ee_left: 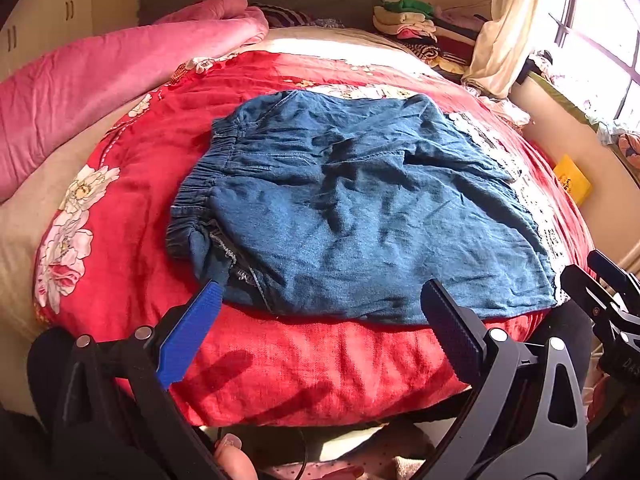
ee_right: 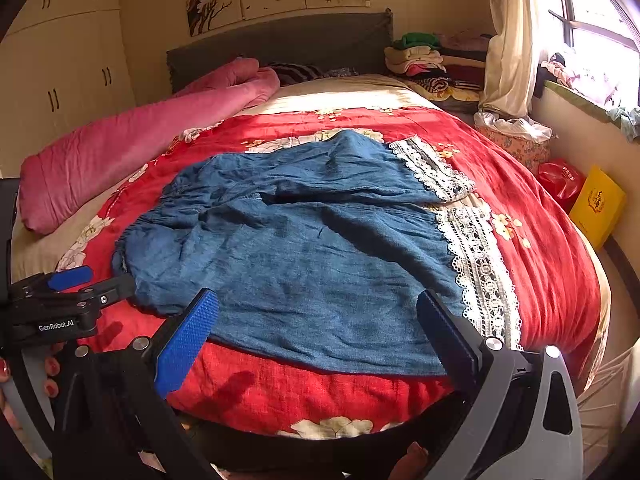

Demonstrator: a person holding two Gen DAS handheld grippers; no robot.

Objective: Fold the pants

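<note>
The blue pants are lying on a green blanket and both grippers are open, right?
Not quite. The blanket under the blue pants is red with flowers, not green; the right wrist view shows it plainly. The rest holds: the left gripper and the right gripper are both open, holding nothing.

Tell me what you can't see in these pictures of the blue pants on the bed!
- Underside of the pants: hidden in both views by their own cloth.
- Near waistband corner: in the left wrist view, bunched behind the left hand-held gripper's blue finger; touching or not, unclear.
- Yellow box: print too small in the right wrist view.
- Folded clothes pile: single items too small, both views.
- Person: only fingertips show, cut off by the bottom edges.
</note>
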